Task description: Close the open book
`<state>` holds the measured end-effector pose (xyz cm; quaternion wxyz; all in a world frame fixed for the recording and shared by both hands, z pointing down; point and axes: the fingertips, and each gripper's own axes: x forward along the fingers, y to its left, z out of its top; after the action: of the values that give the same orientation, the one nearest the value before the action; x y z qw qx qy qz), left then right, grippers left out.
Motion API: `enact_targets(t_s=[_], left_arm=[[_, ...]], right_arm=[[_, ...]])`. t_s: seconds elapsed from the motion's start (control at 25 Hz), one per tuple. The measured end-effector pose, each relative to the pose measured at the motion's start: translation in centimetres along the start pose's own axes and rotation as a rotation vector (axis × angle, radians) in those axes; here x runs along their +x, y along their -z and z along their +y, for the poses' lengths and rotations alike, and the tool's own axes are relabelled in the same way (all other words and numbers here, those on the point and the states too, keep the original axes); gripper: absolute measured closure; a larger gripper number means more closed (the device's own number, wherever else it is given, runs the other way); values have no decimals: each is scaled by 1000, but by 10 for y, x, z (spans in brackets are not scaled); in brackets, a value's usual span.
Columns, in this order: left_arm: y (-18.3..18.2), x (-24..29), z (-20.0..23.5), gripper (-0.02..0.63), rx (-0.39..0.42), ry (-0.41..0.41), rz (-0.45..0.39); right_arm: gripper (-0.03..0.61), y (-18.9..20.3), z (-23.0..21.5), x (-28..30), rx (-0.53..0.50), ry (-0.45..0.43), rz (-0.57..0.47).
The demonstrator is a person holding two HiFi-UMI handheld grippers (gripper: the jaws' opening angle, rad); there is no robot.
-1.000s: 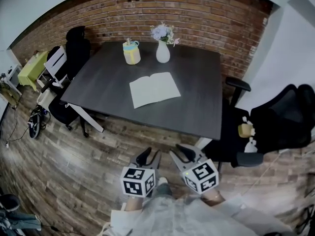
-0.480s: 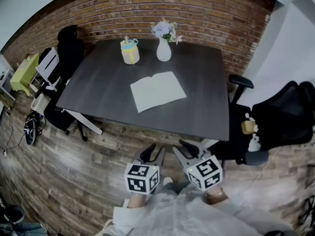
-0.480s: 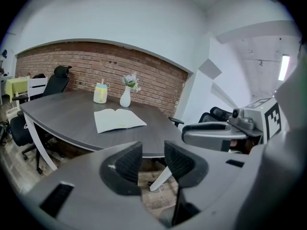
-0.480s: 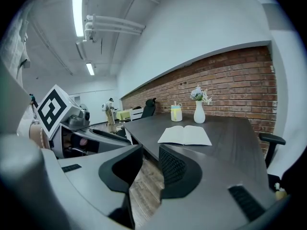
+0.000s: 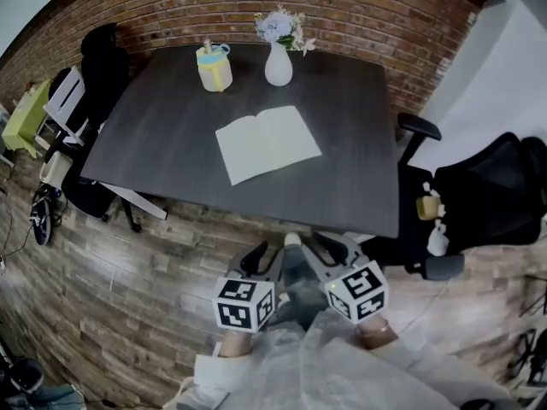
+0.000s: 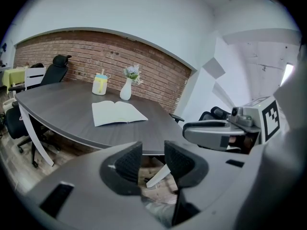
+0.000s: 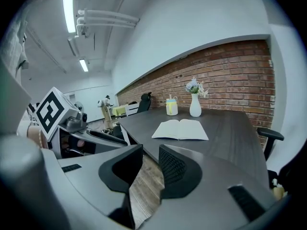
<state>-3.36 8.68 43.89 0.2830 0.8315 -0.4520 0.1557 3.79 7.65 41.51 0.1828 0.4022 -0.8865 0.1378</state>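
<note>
Head view: an open white-paged book (image 5: 267,143) lies flat at the middle of the dark grey counter (image 5: 154,152), with a white vase (image 5: 278,68) and a yellow mug (image 5: 214,68) at the far edge. The left tool (image 5: 263,259) and right tool (image 5: 332,250) hang side by side off the near edge.

Left gripper view: its jaws stand narrowly apart and empty.

Right gripper view: its jaws are the same, with the book lying far ahead.

One table (image 5: 171,126), one open book (image 5: 267,142), one vase (image 5: 278,68), one yellow cup (image 5: 214,69), and two grippers: left gripper (image 5: 266,257), right gripper (image 5: 330,248).
</note>
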Motion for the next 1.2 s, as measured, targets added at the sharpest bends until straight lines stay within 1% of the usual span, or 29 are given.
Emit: enact_targets(t_s=[0.12,0.24,0.44,0.68,1.0,1.12,1.2], left_arm=[[-11,9,7,488,-8,3,-4],[-24,20,22,488,-15,-10,-12],[-46,47,44,488,-12,-29,5],[-93,87,69,489,36,-63,7],[-130,136,84,489,39,-76,14],[-140,154,84,489,52,-85,20],[-143,165,83,489,61,-92,25]], right_arm=[[479,-8,-11,14,-5,-11,7],[479,-19,-19,35,-13,-39,3],[479,-35,-41,72,-18,-87,22],[479,-73,-77,115,-40,-142,-10],[479,-90,-123,148,-42,-176,1],[479,-90,-138,149,-29,-180,25],[479,-87,-147,152,-29,-184,19]])
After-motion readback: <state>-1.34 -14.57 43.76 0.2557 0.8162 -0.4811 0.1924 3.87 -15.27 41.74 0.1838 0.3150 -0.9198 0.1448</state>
